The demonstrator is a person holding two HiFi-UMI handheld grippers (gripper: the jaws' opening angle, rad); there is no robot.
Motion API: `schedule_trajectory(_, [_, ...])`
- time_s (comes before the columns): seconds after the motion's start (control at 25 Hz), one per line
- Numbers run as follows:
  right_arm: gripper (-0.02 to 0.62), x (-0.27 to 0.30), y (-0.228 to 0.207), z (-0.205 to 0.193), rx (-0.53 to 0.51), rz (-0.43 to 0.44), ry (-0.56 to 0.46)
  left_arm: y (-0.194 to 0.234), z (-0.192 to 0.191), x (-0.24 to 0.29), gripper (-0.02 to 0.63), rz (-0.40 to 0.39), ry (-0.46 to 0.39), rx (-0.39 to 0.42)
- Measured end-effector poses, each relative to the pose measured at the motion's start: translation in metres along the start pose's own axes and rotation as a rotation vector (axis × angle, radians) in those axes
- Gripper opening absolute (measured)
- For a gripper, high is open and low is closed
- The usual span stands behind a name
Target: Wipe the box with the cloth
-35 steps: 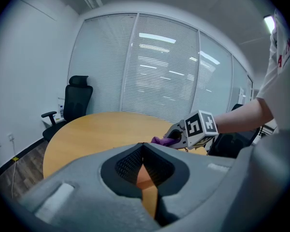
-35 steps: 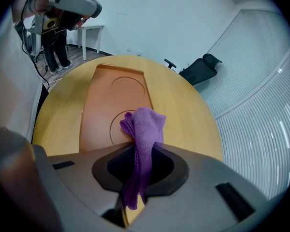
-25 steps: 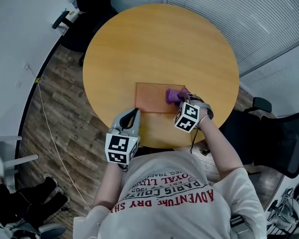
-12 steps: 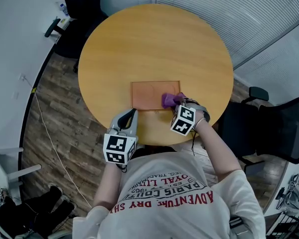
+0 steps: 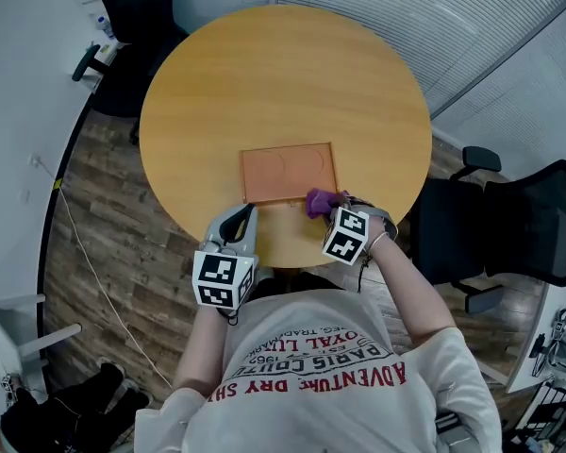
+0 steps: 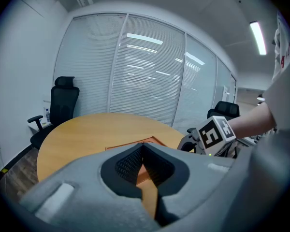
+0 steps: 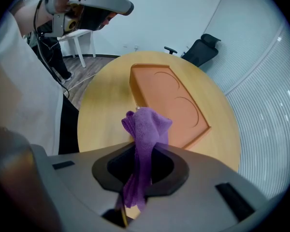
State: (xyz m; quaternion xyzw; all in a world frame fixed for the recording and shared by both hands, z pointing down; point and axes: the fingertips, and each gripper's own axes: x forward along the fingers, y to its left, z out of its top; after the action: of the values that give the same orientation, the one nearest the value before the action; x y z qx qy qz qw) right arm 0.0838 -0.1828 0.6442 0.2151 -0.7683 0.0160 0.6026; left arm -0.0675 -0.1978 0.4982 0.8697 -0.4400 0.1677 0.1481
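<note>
Right hand-held gripper (image 5: 338,209) is pinching the purple cloth (image 5: 318,201) as I am working at the box's (image 5: 288,171) near right corner. The box is lying ahead-left on the desk (image 5: 283,74), long axis crosswise, while my left hand-held gripper (image 5: 237,223) is hovering closed, empty.

A round table (image 5: 283,74) with a light wooden top stands on a dark plank floor (image 5: 104,225). One thing lies directly on it: a flat, orange-brown rectangular box (image 5: 289,173). It sits toward 6 o'clock from the centre of the top, just inside the near rim, with its long sides running from 9 to 3 o'clock. Two faint circles show on its upper face.
</note>
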Motion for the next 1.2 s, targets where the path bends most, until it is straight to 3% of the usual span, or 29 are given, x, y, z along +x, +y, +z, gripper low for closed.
schedule_trajectory(0.2, [0.063,-0.011,0.012,-0.008,0.066,0.027,-0.019,-0.005,-0.001,-0.003,0.009,-0.008,0.0,0.005])
schedule_trajectory(0.44, [0.061,-0.061,-0.036,0.013,0.217,-0.161,-0.17,0.0,0.017,-0.007,0.009,0.001,-0.042,0.026])
schedule_trajectory(0.64, [0.061,-0.114,-0.075,0.035,0.352,-0.277,-0.371,0.004,0.038,-0.014,0.009,0.02,-0.084,0.044])
schedule_trajectory(0.88, [0.061,-0.175,-0.104,0.067,0.499,-0.358,-0.667,0.011,0.083,-0.028,0.009,0.044,-0.169,0.09])
schedule_trajectory(1.2, [0.06,-0.24,-0.119,0.094,0.552,-0.451,-0.973,0.019,0.133,-0.043,0.009,0.075,-0.269,0.128])
